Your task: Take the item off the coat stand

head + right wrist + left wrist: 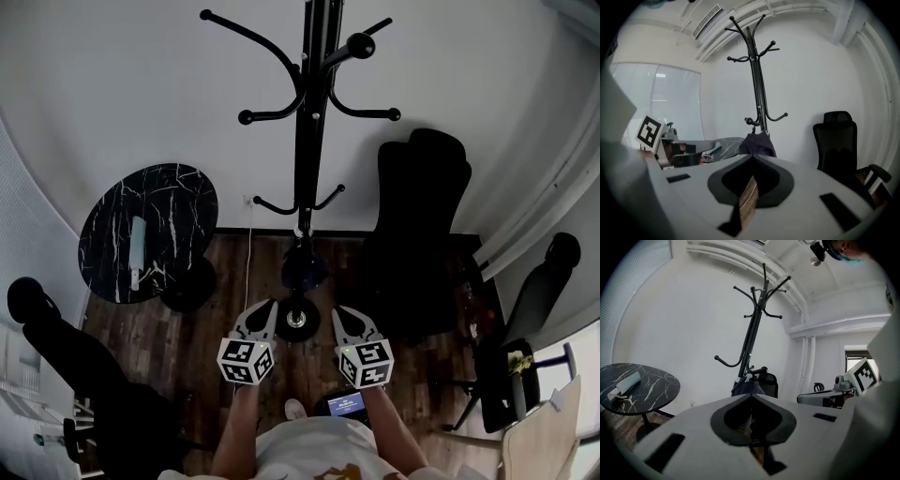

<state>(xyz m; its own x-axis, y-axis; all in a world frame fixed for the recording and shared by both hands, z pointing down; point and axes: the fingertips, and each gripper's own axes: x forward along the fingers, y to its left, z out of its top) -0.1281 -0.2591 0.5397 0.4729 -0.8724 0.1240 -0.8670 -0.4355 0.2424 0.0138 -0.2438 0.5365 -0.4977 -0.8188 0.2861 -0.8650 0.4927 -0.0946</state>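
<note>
Left gripper (265, 309) and right gripper (341, 314) sit pressed together, empty, while the dark cloth item (305, 266) hangs low on the coat stand (307, 141), dead ahead between them.

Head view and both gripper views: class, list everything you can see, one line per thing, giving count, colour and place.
coat stand: one, black, centre, against the white wall
hanging item: one, dark, low on the coat stand
round table: one, black marble with white veins, left of the stand
rolled object: one, pale, lying on the round table
office chair: one, black, right of the stand
floor: dark wood planks
left tool: one, grey-white, shut and empty, low centre
right tool: one, grey-white, shut and empty, beside the left tool
</note>
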